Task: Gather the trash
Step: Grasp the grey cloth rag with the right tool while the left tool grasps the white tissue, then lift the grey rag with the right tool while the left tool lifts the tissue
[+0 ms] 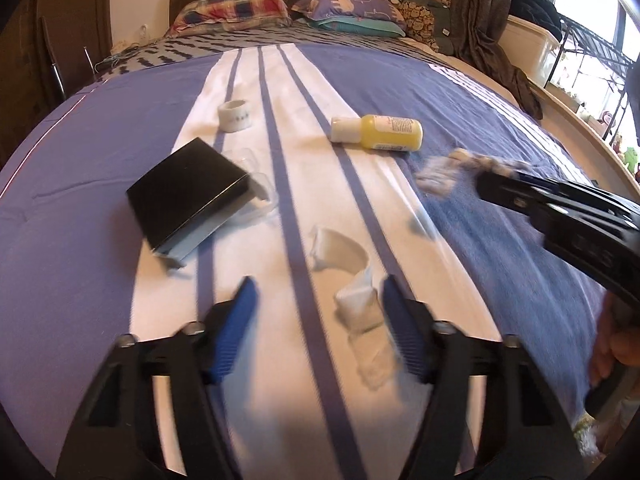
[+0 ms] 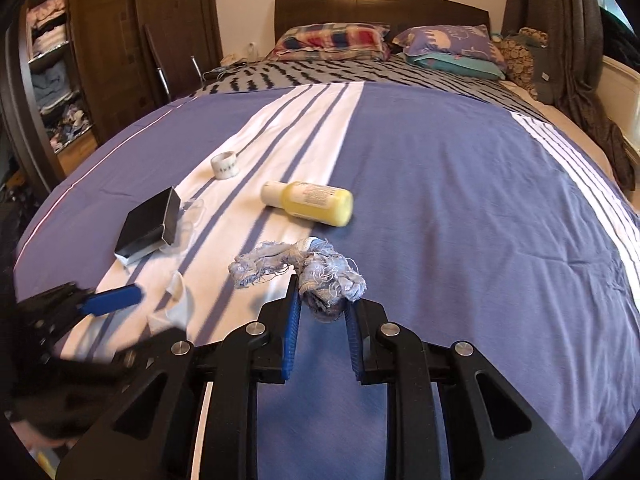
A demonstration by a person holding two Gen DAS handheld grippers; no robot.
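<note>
Right gripper (image 2: 320, 300), nearest in its own view, is seen clamped on a frayed pale-blue rag (image 2: 304, 266): both blue pads are pressed against the wadded lower end, while the loose end is draped out to the left above the bedspread (image 2: 460, 200). From the left wrist view the same rag (image 1: 436, 178) is seen blurred, projecting from the black fingertips. Left gripper (image 1: 316, 300) is held part-way apart, fingers not pressed on anything; a crumpled white wrapper (image 1: 360, 308) is located between them, right up against the right-hand finger, contact not resolvable through motion blur. A second torn white scrap (image 1: 340, 250) is found just beyond, on the white striped band. Remaining items are laid on the same band: a black box (image 1: 188, 192) tilted over a clear plastic piece (image 1: 256, 184), a white tape roll (image 1: 235, 115) farther back, and a yellow bottle (image 1: 378, 133) with white cap, lying on its side at the band's right edge. Both grippers are positioned near each other, left one low at the left of the right wrist view (image 2: 116, 298). Two pillows (image 2: 332, 42) are stacked at the headboard.
</note>
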